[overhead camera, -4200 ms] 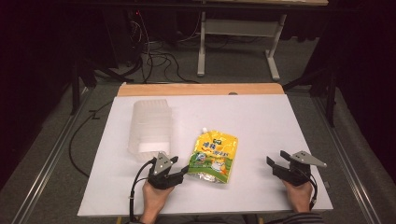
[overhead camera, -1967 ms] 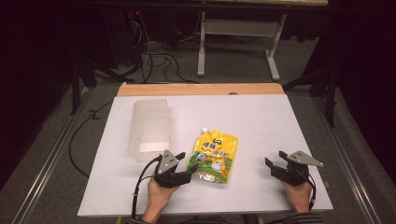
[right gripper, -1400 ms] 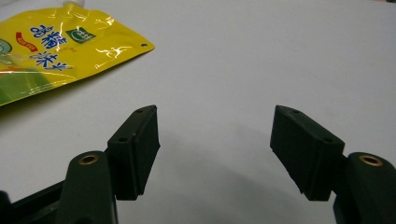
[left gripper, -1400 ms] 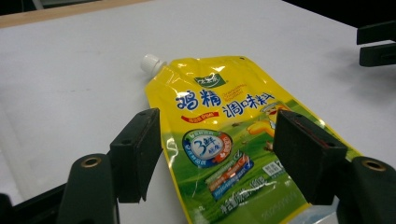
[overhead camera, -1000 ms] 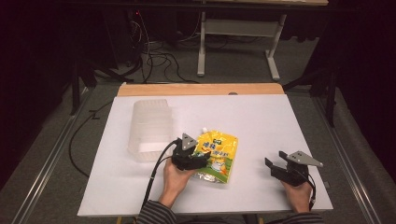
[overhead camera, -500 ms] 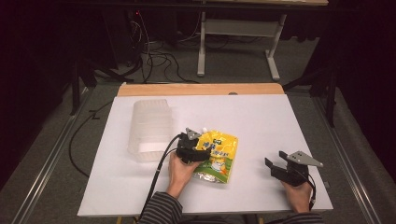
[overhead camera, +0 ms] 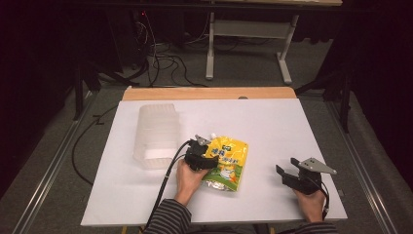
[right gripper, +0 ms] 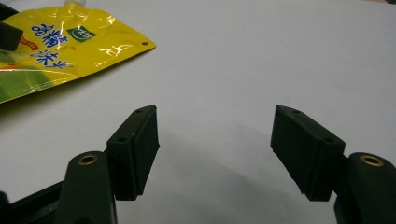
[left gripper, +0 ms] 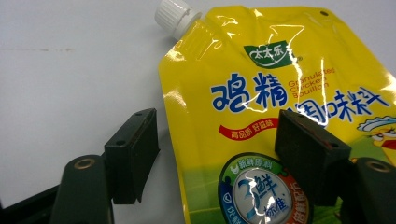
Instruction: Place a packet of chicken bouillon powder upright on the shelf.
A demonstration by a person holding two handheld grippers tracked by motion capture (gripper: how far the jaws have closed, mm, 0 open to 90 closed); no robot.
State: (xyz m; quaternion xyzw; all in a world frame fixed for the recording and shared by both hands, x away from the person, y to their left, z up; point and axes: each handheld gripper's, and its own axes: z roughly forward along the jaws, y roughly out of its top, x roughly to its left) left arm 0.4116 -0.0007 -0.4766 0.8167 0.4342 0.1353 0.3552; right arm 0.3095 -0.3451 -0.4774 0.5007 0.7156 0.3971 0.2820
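Note:
A yellow and green spouted pouch (overhead camera: pixel 228 161) with a white cap (left gripper: pixel 175 14) lies flat in the middle of the white table top (overhead camera: pixel 277 122). My left gripper (overhead camera: pixel 208 155) is low at the pouch's left edge. In the left gripper view the left gripper (left gripper: pixel 215 135) straddles that edge of the pouch (left gripper: pixel 261 88): one jaw over the bare table, the other over the printed face. Its jaws have just been closing a little, but the pads stand apart from the pouch. My right gripper (overhead camera: pixel 286 168) rests open at the front right, and between the right gripper (right gripper: pixel 215 126) jaws lies only bare table.
A clear plastic container (overhead camera: pixel 156 134) lies left of the pouch, close to my left hand. A wooden strip (overhead camera: pixel 209 92) borders the table's far edge. Beyond it are cables and a metal stand on the floor. The pouch's corner (right gripper: pixel 56 42) shows far left in the right gripper view.
My left hand has travelled from the table's front edge forward and right to the pouch's left edge and sunk onto it. The right hand and the pouch have stayed put.

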